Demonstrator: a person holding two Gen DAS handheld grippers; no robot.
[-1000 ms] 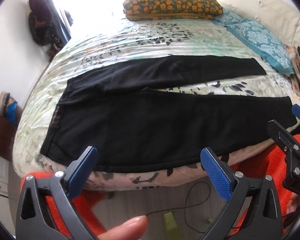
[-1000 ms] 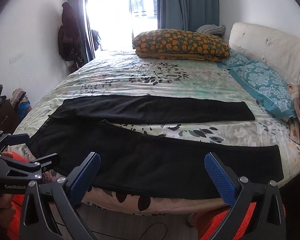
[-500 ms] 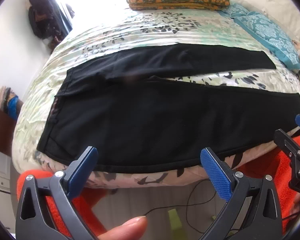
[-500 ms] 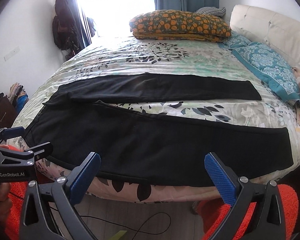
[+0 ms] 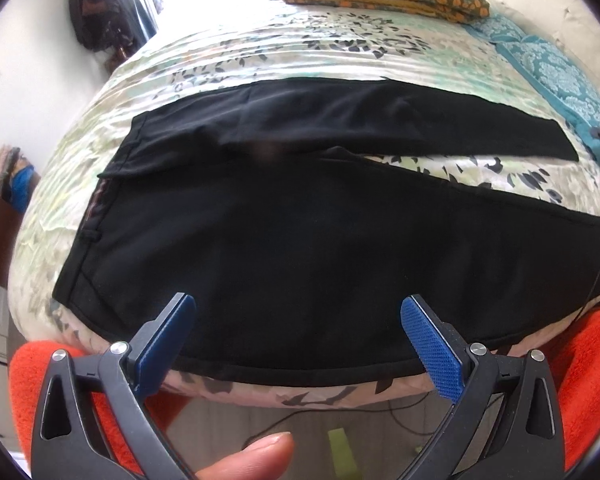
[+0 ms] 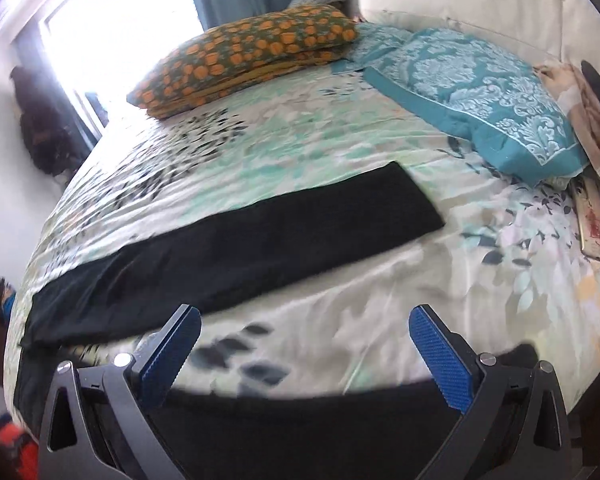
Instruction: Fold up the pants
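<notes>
Black pants (image 5: 300, 232) lie flat across a floral bedspread (image 5: 260, 52), waistband at the left, both legs spread toward the right. My left gripper (image 5: 298, 326) hangs open above the near leg's lower hem, close to the bed's front edge, holding nothing. In the right wrist view the far leg (image 6: 260, 236) runs diagonally across the bed and the near leg (image 6: 300, 420) shows as a dark band at the bottom. My right gripper (image 6: 306, 338) is open over the gap between the two legs, with nothing between its blue pads.
An orange-patterned pillow (image 6: 252, 56) and a teal pillow (image 6: 484, 96) lie at the head of the bed, by a cream headboard (image 6: 480, 8). A flat item (image 6: 594, 224) rests at the bed's right edge. Floor with a cable (image 5: 340, 420) lies below the front edge.
Both grippers have moved forward toward the bed. The right one has swung up and right over the near leg; its view is blurred. Both have stayed open.
</notes>
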